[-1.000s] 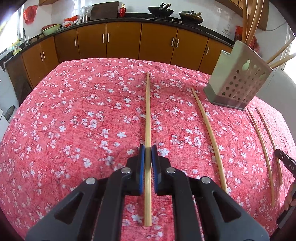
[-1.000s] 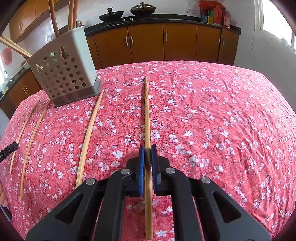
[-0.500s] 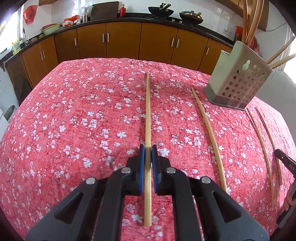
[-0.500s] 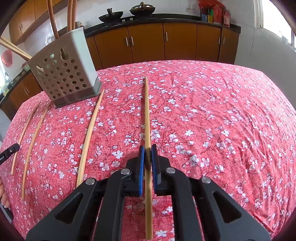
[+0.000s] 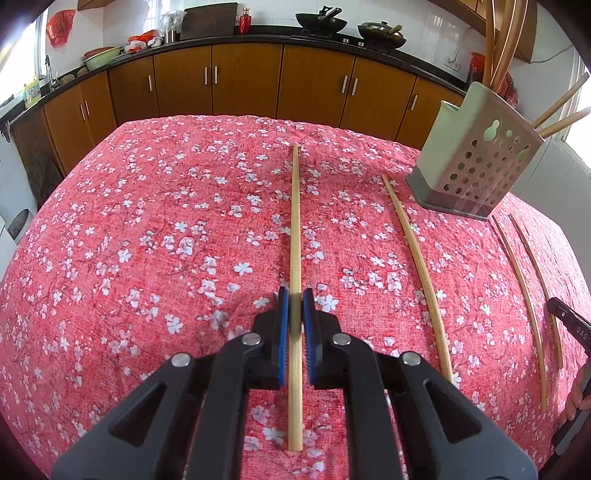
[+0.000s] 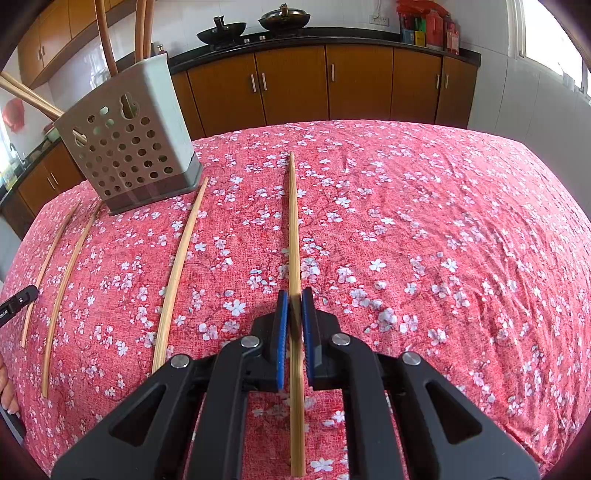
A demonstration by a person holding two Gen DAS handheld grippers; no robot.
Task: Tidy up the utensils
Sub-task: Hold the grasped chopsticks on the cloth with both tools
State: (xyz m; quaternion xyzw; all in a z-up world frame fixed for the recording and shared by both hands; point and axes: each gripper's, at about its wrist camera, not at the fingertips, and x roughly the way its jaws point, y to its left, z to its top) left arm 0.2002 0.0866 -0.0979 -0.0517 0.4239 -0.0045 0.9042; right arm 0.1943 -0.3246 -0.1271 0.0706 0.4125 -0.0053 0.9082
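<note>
Chopsticks point(image 5: 417, 273) of pale bamboo: lay lengthwise on a red tablecloth point(image 5: 147, 240) printed with white blossoms, side by side and apart from one another. Numbered four in each wrist view.

Left gripper point(image 5: 295, 310): sat clamped on the leftmost chopstick point(image 5: 295, 221), blue pads pressed against both its sides not far from its near end. Left a short tail of stick showing behind the pads, with the long part running straight ahead over the cloth. Could not tell whether that stick rested on the cloth or hung just above it.

Right gripper point(image 6: 294, 310): closed the same way on the rightmost chopstick point(image 6: 293, 221), pads tight on either side, near end poking out behind them.

Between the two held sticks lay two loose ones, untouched.

Utensil holder point(image 5: 476, 162), grey and perforated: stood on the far part of the cloth, just beyond the far ends of the two loose sticks. Held several long wooden pieces that stuck out of its top.

At the right edge of the left view: showed a sliver of the right gripper and a person's fingers point(image 5: 578, 395) on it.

Behind the table: stood brown cabinets point(image 6: 362, 85) under a dark counter, with two woks point(image 5: 321, 20) on top.
</note>
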